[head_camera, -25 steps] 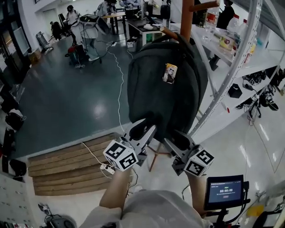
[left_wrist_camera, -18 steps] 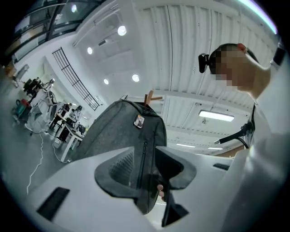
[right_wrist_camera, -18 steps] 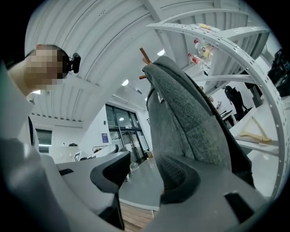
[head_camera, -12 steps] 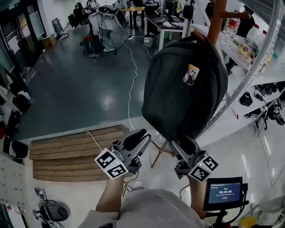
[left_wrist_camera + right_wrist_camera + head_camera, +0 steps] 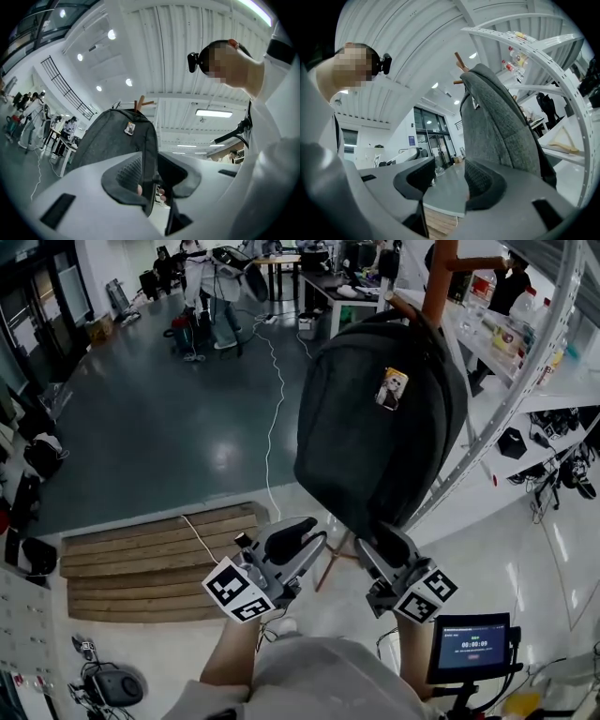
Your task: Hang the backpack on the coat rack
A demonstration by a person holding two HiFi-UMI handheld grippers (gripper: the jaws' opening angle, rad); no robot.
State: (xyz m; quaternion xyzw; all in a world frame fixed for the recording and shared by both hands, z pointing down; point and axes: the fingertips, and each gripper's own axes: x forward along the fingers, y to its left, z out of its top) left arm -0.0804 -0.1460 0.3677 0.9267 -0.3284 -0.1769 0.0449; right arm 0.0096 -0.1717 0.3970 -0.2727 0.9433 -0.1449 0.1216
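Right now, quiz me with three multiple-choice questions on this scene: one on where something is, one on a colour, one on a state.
1. Where is the backpack?
A lying on the floor
B hanging on the coat rack
C on a white shelf

2. What colour is the backpack?
A red
B dark grey
C yellow

3. How does the right gripper stand?
A jaws apart, empty
B shut on a strap
C shut on a bottle

Answers:
1. B, its top hangs from a wooden peg of the rack.
2. B, its fabric is dark grey in every view.
3. A, nothing sits in the wide gap between its jaws.
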